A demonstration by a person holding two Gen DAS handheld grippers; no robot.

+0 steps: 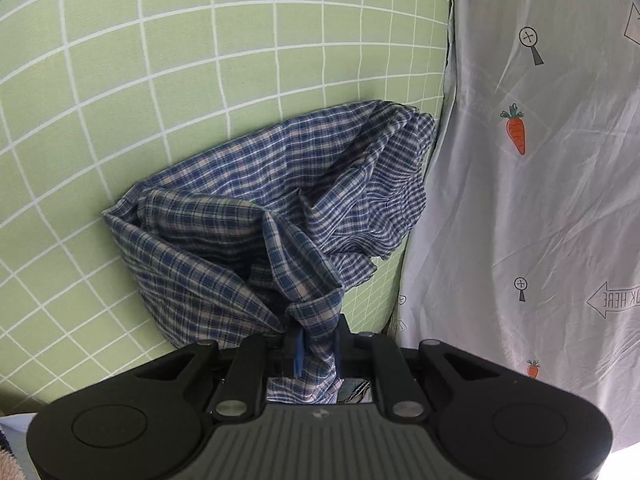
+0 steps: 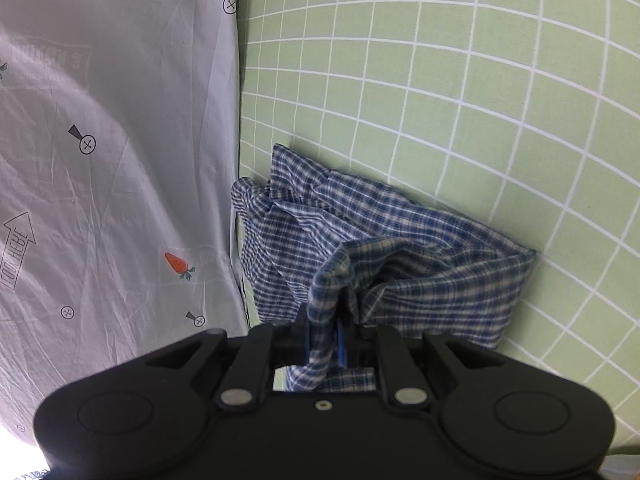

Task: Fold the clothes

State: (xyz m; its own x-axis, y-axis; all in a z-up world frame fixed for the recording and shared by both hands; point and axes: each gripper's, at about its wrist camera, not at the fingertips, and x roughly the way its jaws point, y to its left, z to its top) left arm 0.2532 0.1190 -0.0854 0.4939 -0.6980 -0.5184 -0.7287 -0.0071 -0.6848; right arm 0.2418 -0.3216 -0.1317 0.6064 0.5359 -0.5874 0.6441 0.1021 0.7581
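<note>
1. A white sheet (image 1: 540, 200) is showing an outlined arrow (image 1: 614, 301) in the left wrist view, and the lettering inside it is reading mirrored, as "OK HERE", with its start running out of the frame.
2. The same white sheet (image 2: 100, 160) is carrying an outlined arrow (image 2: 19, 249) in the right wrist view, with lettering running along it that appears to be reading "LOOK HERE!"; it is lying sideways and reversed.
3. Higher on that sheet, a faint boxed line of lettering (image 2: 60, 58) is showing through the cloth, too pale to be read.
4. Small crossed-circle signs (image 1: 529, 36) are dotting the sheet, alongside printed carrots (image 1: 516, 133).
</note>
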